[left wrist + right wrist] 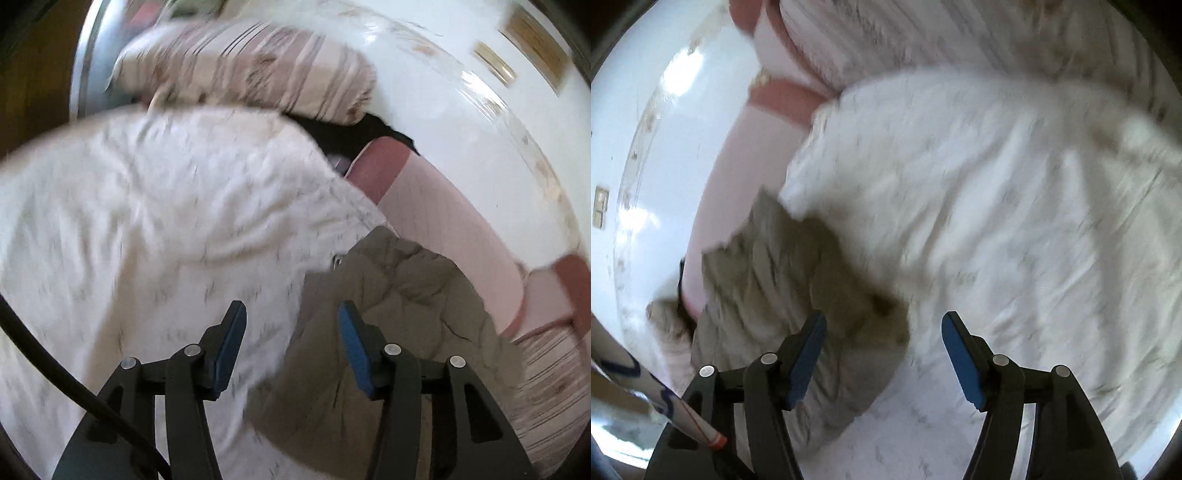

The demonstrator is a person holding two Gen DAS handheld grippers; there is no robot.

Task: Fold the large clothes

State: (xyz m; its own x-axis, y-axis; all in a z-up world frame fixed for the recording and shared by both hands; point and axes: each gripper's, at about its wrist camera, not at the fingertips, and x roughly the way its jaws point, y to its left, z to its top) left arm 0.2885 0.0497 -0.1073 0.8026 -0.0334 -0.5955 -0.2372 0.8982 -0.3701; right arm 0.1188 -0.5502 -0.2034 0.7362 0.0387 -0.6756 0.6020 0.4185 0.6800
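Observation:
An olive-grey crumpled garment [388, 314] lies on a white speckled bedcover [147, 221]. My left gripper [291, 332] is open and empty, held above the garment's left edge, its right finger over the cloth. In the right wrist view the same garment [783, 280] lies at the lower left on the bedcover [997, 184]. My right gripper [882, 343] is open and empty above the garment's right edge. Both views are blurred by motion.
A striped pink pillow [251, 70] lies at the head of the bed, with a pink sheet [443, 221] and a white wall [461, 92] beside it. A black cable [55, 369] crosses the left view. A white patterned sleeve [646, 384] shows at the lower left of the right view.

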